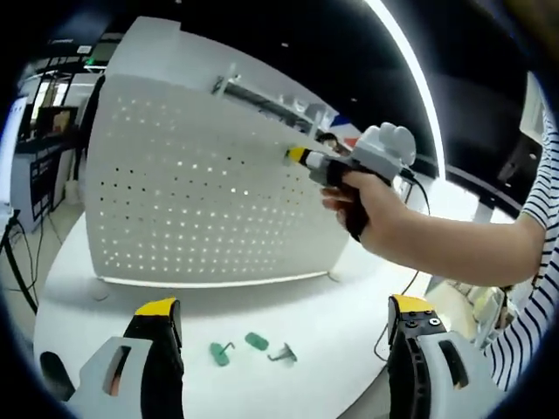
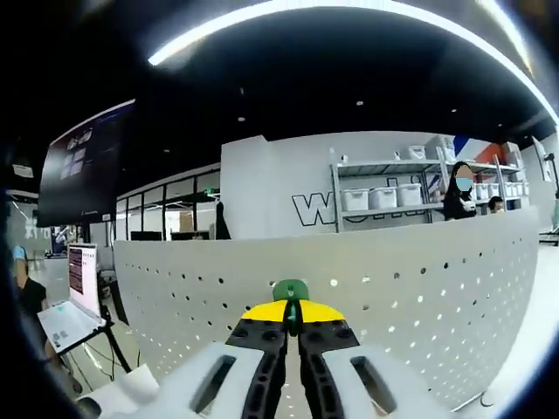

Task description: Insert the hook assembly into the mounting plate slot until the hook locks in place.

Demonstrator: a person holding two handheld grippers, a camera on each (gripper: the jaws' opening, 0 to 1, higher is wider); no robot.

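One hook [image 2: 291,291] is pinched in the right gripper [image 2: 293,325] at the pegboard [image 1: 201,192], not visibly locked. Two spare hooks [image 1: 220,353] lie on the table [image 1: 332,314] between the spread jaws of the empty left gripper [image 1: 284,336].

Bright ceiling strip light [image 2: 349,9], dark surroundings, fisheye bending

White perforated mounting plate [image 1: 201,192] looks like matt painted sheet metal, smooth between its holes. Below it, the desk [image 1: 332,323] shows a smooth white top with a soft sheen. On the desk before the plate, two hooks [image 1: 220,353] wear green plastic heads on thin bare wire. The right tool [image 2: 292,316] has yellow-tipped black matt plastic jaws pinching a green plastic piece [image 2: 290,290].
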